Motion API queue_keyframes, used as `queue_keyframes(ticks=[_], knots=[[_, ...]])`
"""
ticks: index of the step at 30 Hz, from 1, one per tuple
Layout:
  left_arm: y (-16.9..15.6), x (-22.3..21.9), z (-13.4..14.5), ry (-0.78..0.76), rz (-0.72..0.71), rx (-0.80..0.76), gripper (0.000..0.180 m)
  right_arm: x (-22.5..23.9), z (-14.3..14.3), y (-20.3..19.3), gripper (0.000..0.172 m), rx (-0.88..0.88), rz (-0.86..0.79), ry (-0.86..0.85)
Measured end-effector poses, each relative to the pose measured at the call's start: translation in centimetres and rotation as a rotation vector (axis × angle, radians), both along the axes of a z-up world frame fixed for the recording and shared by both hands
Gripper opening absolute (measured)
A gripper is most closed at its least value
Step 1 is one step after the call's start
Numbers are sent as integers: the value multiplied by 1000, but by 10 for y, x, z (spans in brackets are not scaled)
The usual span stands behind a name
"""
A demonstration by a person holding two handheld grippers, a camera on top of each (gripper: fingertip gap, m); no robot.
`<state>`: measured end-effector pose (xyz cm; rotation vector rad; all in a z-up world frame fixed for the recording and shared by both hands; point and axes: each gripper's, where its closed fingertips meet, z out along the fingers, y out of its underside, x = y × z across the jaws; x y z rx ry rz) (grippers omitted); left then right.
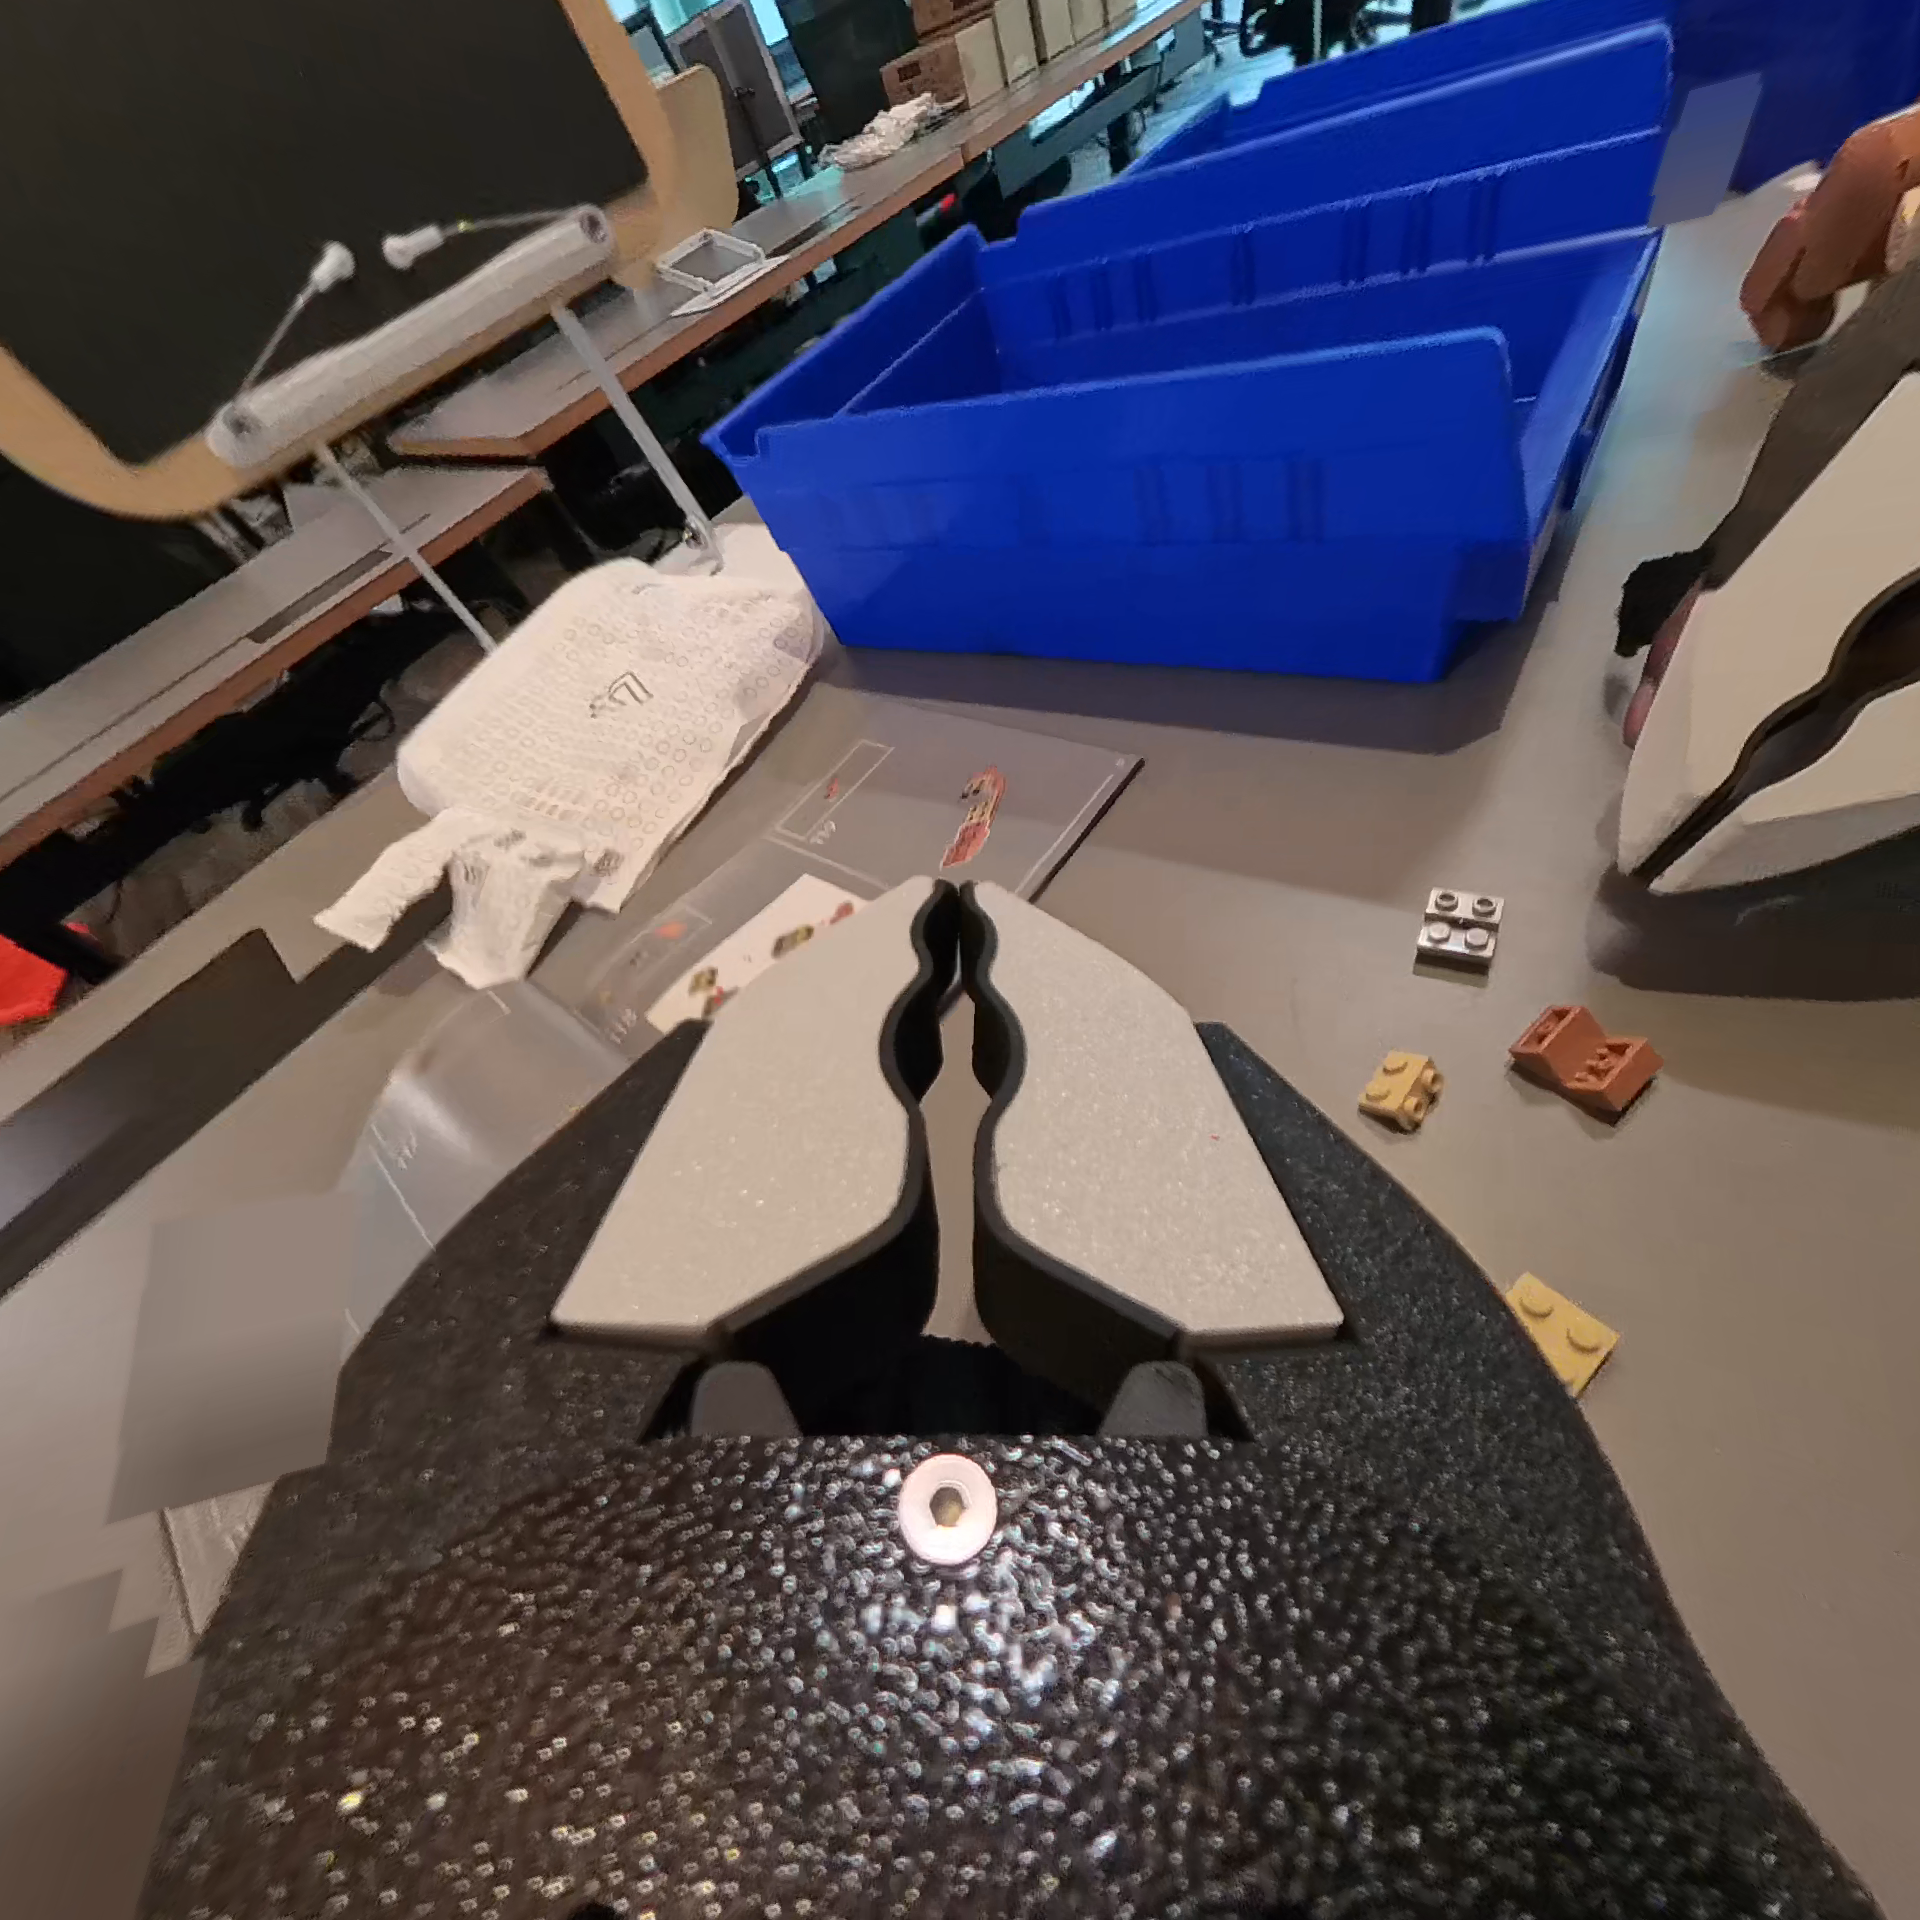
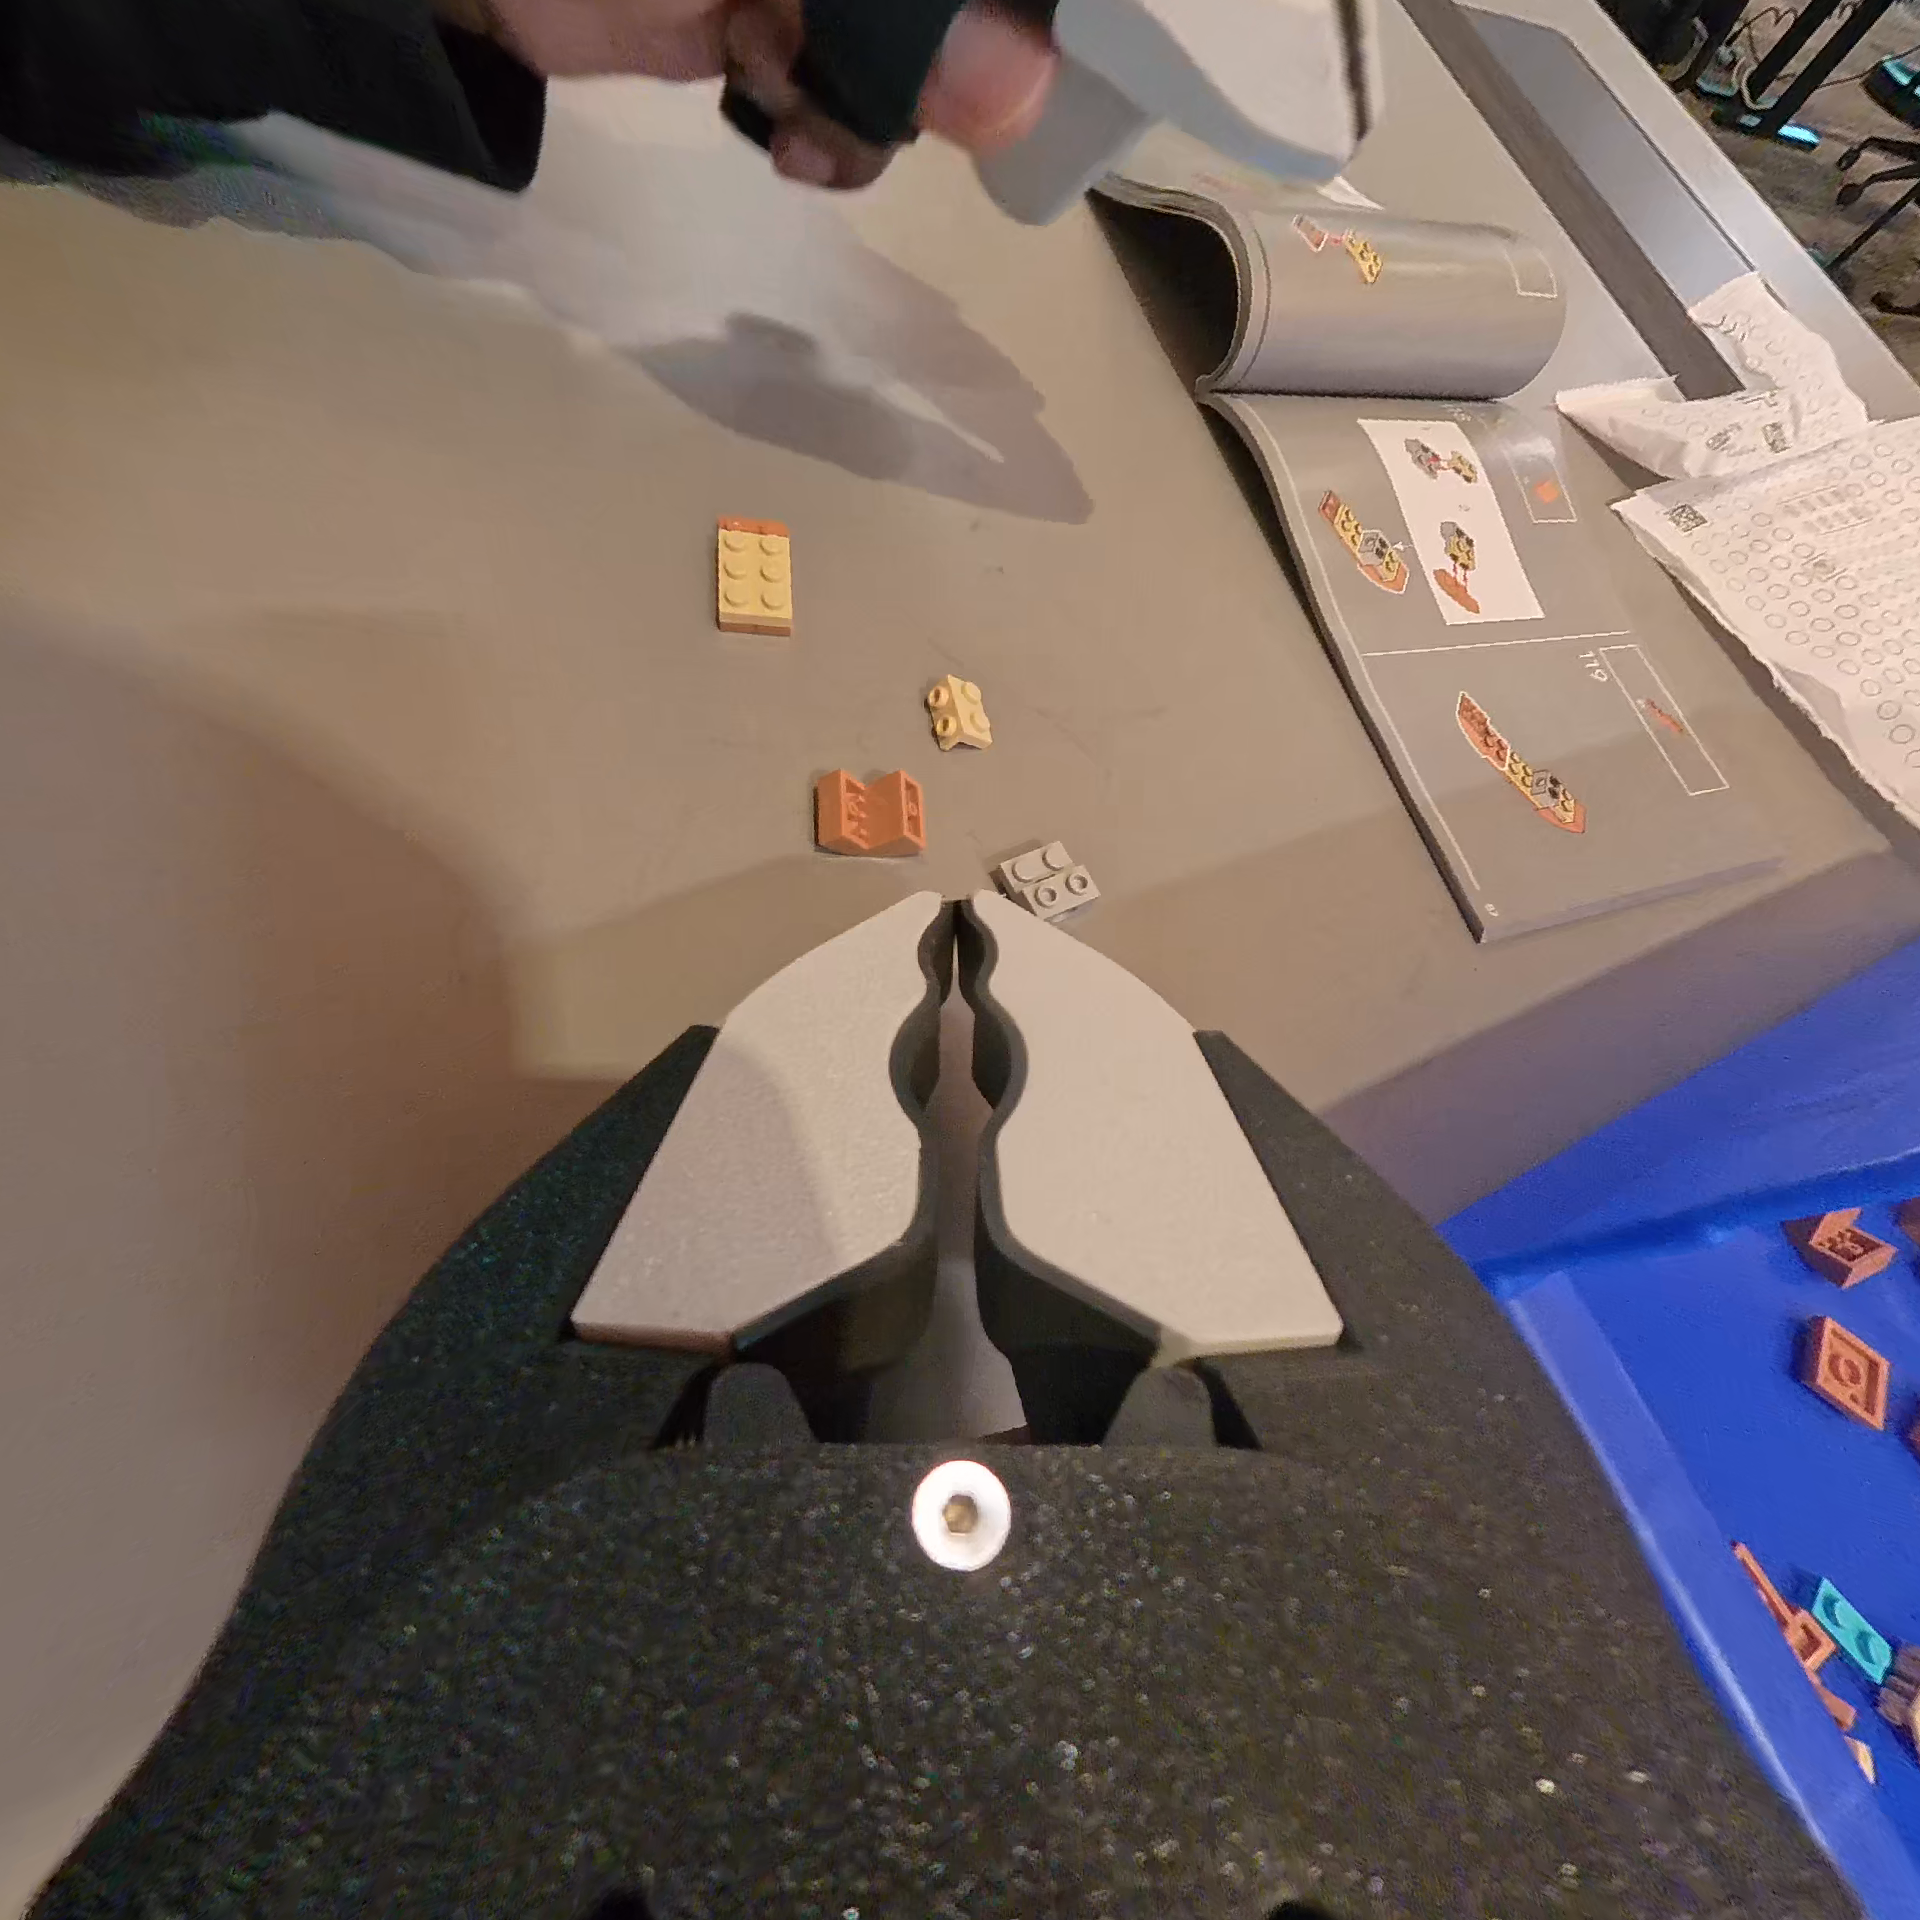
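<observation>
Presently, in the left wrist view, the left gripper (image 1: 957, 886) hangs above the open instruction booklet (image 1: 914, 810) on the grey table (image 1: 1299, 1195), its tips pressed together with nothing between them; a crumpled white paper bag (image 1: 592, 727) lies just beyond the booklet, blue bins (image 1: 1143, 520) stand farther back, and off to its right sit a grey plate piece (image 1: 1460, 928), a small tan bracket (image 1: 1403, 1089), a brown slope brick (image 1: 1584, 1058) and a tan plate (image 1: 1562, 1332), all apart from the fingers. In the right wrist view, the right gripper (image 2: 957, 907) also has its tips meeting on nothing, poised over the table with the grey plate piece (image 2: 1049, 881) just beside its right fingertip (image 2: 1003, 914), whether touching cannot be told; the brown slope brick (image 2: 869, 814) is near, the tan bracket (image 2: 958, 712) and a tan-on-brown stacked plate (image 2: 754, 574) lie farther ahead. Judgement: any grasp of so small a piece calls for jaws parted first, a low approach square to its sides, and the neighbours left undisturbed
</observation>
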<state>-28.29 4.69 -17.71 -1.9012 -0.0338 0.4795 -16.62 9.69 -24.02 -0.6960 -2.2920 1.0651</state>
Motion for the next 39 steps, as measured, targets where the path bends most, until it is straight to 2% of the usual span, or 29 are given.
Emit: queue_keyframes(ticks=[4,8,10,13,18,22,24,28,31,39], knots=[[21,1,31,52,-92,-54,0,0,0,0,0,3,2,3],[69,1,72,-4,-257,-105,0,0,0,0,0,5,3,4],[102,0,89,-22,-345,-147,24,1,0,-1,0,7,5,6],[153,-10,96,45,-438,-286,27,1,0,-1,0,14,9,9],[227,-29,65,121,-556,-585,31,2,-1,-2,0,21,17,12],[262,-32,22,202,-714,-791,31,2,-2,-2,0,19,22,5],[274,-33,1,293,-802,-870,30,3,-2,-2,0,19,26,1],[295,-39,-24,446,-927,-967,30,3,-3,-3,0,21,31,-6],[300,-36,-40,474,-1052,-1007,26,3,-4,-3,0,23,34,-12],[309,-45,-69,593,-1139,-1146,27,4,-5,-3,0,25,45,-19]])
